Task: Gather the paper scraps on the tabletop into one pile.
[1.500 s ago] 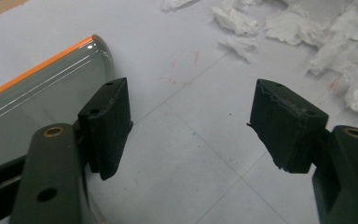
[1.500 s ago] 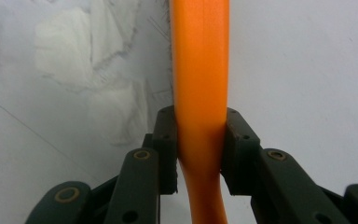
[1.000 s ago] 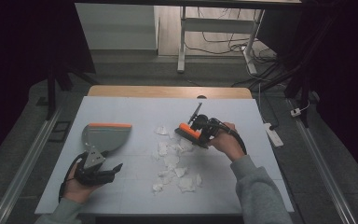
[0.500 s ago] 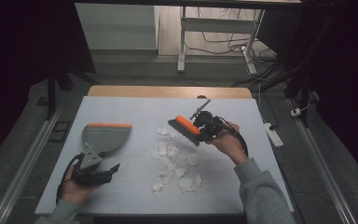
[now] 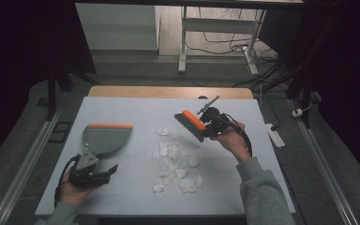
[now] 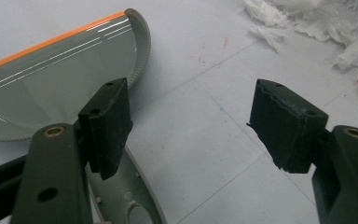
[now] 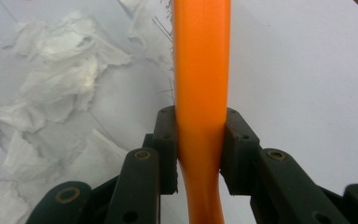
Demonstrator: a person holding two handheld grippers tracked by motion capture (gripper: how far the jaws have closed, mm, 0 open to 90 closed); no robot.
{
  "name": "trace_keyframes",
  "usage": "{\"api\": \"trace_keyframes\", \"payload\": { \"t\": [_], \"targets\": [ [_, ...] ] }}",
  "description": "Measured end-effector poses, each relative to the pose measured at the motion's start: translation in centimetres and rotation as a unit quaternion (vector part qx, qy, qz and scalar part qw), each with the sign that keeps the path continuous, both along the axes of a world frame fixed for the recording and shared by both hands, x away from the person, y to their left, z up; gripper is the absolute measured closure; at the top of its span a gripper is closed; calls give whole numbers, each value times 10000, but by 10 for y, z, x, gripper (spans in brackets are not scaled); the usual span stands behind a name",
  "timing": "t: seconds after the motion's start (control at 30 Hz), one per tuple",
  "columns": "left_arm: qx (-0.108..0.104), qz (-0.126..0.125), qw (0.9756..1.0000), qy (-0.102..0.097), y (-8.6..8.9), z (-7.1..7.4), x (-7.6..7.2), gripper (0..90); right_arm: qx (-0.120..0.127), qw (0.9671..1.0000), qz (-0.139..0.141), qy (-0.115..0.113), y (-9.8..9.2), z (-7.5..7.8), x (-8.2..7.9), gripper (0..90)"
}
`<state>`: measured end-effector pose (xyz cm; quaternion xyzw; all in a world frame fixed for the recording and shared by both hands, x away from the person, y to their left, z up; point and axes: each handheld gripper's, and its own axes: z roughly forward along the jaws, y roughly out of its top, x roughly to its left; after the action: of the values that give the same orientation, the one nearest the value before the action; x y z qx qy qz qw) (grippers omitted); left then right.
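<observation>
Clamped hard on the orange plastic handle of the hand brush (image 7: 200, 93), the jaws of my right gripper (image 5: 209, 126) hold it upright between the pads in the right gripper view, with the stem running straight up out of the grip. From the high view the brush head (image 5: 190, 124) hangs in the air, bristles angled down toward the scattered scraps of torn white tissue paper (image 5: 174, 159), which lie below and to the left of those jaws.

My left gripper (image 5: 93, 172) stands with its jaws wide apart and nothing between them. The grey plastic dustpan with an orange lip (image 6: 51, 88) lies just ahead and left of them, and its handle (image 6: 130, 196) passes under the left pad, not gripped.

What worries me: the pan is loose. If I sweep toward it now, I expect the brush to shove it away across the pale blue table cover (image 5: 136, 112) and the paper to slide under the lip. Light scraps could also fly off with a fast stroke. A narrow grip on a smooth handle may let the brush twist once the bristles drag.
</observation>
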<state>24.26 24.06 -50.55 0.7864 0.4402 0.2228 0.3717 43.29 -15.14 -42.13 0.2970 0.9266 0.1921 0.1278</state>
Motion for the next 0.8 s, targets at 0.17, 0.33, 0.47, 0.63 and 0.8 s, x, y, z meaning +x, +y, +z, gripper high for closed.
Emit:
{"api": "trace_keyframes", "payload": {
  "t": [0.17,0.33,0.47,0.63,0.8],
  "targets": [
    [48,-5,10000,-23,-3,2,0,299,14,10000,-47,60,-2,1,9,704],
    [33,21,10000,-72,-4,5,2,299,-138,9999,36,57,13,-1,23,704],
    [65,-53,10000,-45,-7,4,4,299,-283,9994,141,117,30,-9,38,705],
    [42,-102,9999,-38,-4,1,6,299,-892,9951,399,146,56,-27,54,704],
    [5,-87,9999,-56,-1,1,5,299,-969,9941,445,182,78,-33,61,705]
  ]
}}
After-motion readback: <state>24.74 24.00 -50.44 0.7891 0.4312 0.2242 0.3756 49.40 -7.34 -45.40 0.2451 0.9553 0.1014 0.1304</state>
